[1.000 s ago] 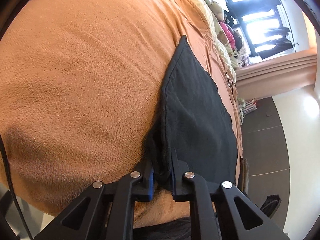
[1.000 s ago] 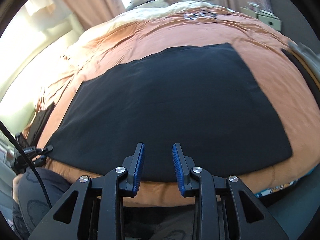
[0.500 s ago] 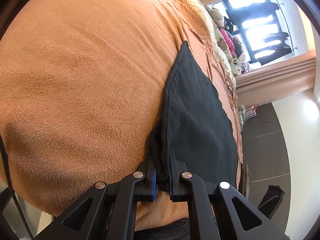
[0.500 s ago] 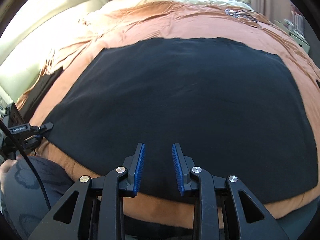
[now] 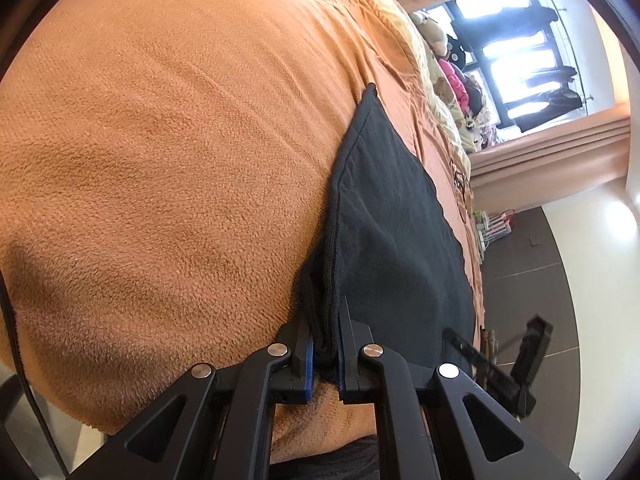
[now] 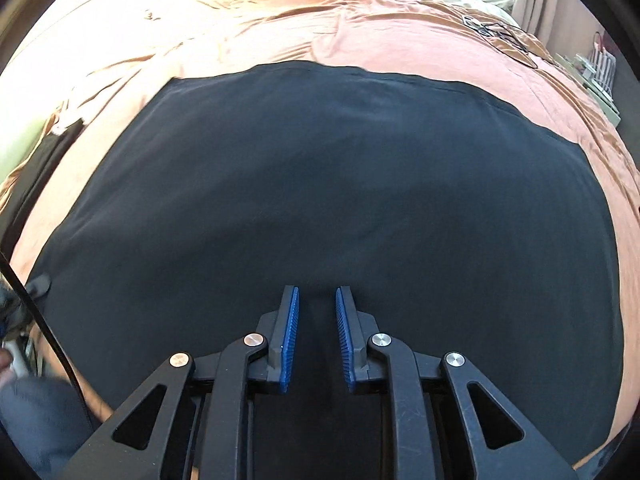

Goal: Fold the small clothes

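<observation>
— Left wrist view, nearest first: what does the left gripper [image 5: 325,334] have?

— Its jaws are pinched on a bunched corner of the black cloth [image 5: 394,236]; the fold between the blue pads hides how many layers are caught. Beyond it the cloth lies flat on the orange blanket [image 5: 168,152].

— And the right gripper [image 6: 317,322]?

— It hangs low over the cloth's [image 6: 320,184] near edge. Its jaws have just been closing, yet a narrow gap remains and the pads show bare; whether the tips touch the fabric is hard to tell, black on black.

— Anything cut off?

— The cloth's near edge is hidden under the right gripper's frame. At the far end, soft toys [image 5: 452,76] are small and blurred against the bright window [image 5: 516,52].
</observation>
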The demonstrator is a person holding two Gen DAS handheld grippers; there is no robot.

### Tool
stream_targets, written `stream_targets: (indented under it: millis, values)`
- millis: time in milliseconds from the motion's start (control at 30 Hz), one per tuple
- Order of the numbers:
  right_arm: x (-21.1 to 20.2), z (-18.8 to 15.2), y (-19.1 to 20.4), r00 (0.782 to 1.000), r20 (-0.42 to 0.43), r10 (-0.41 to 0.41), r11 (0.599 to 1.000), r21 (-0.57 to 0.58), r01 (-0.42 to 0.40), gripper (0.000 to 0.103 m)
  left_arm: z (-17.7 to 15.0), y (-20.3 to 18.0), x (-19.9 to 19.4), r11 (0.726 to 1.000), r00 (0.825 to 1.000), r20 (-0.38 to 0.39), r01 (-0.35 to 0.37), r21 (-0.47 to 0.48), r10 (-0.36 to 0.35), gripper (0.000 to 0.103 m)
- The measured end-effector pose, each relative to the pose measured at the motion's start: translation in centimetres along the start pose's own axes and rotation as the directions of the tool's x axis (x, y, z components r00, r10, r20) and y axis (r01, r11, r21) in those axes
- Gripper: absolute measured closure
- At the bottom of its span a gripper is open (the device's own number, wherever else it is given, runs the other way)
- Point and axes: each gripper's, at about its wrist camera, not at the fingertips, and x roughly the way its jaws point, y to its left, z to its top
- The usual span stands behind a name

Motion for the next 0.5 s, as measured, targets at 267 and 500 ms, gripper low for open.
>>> stream_targets:
  millis: [267,500]
  values:
    - [3.5,4.3,-0.3,0.999,-0.007,-0.045,0.999,0.012,0.045,0.091,0.1,0.1,0.1,1.0,1.0,0.001,-0.002,-0.002,0.002,0.095]
    - [6.3,8.5,-1.7,0.996,-0.009,-0.092,0.994,0.062,0.092,0.095,0.1,0.3,0.0,1.0,1.0,0.005,-0.001,-0.007,0.001,0.095]
